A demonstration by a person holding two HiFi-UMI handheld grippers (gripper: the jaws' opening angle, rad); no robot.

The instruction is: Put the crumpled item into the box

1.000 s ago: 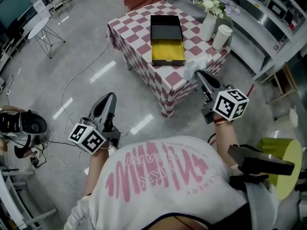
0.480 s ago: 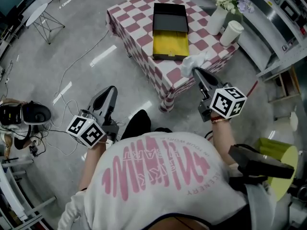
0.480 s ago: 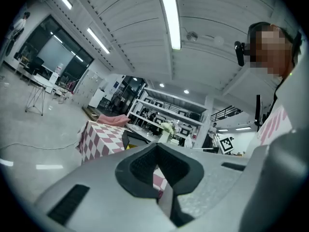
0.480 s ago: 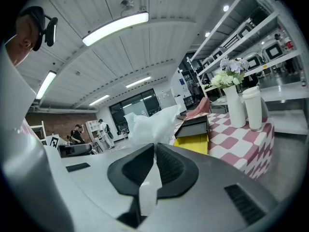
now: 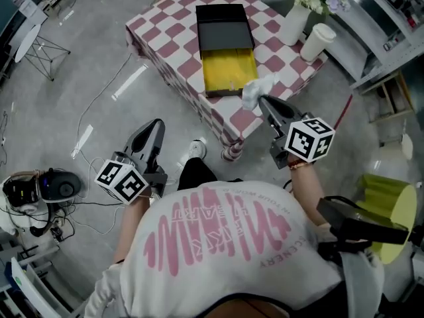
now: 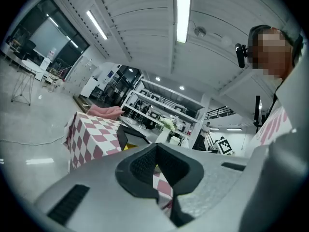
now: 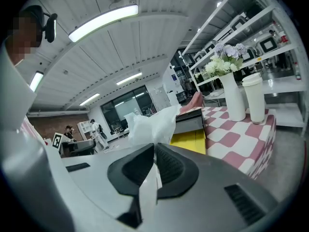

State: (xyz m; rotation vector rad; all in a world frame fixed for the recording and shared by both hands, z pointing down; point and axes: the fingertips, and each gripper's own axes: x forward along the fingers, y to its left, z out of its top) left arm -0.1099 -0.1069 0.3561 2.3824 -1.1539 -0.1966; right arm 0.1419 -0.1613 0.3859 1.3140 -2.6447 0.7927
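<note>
My right gripper (image 5: 260, 99) is shut on a crumpled white paper (image 5: 257, 89), which sticks up past the jaws in the right gripper view, crumpled paper (image 7: 153, 124). It hangs over the near corner of the checkered table (image 5: 172, 25), just right of the open box (image 5: 227, 71). The box has a yellow inside and a black lid (image 5: 223, 26) lying behind it. In the right gripper view the box (image 7: 194, 141) lies straight ahead. My left gripper (image 5: 155, 126) hangs low over the floor at the left, shut with nothing in it; its own view shows the jaws (image 6: 155, 151) closed.
A white vase with flowers (image 5: 294, 18) and a white cup (image 5: 317, 41) stand at the table's far right corner. Cables and a headset (image 5: 40, 189) lie on the floor at the left. Shelving (image 5: 391, 18) runs along the right; a yellow-green stool (image 5: 384, 204) stands by my right side.
I have stepped nearer the table. The right gripper with the paper has moved from beside the table's edge to over its near corner, close to the box. The left gripper stays low.
</note>
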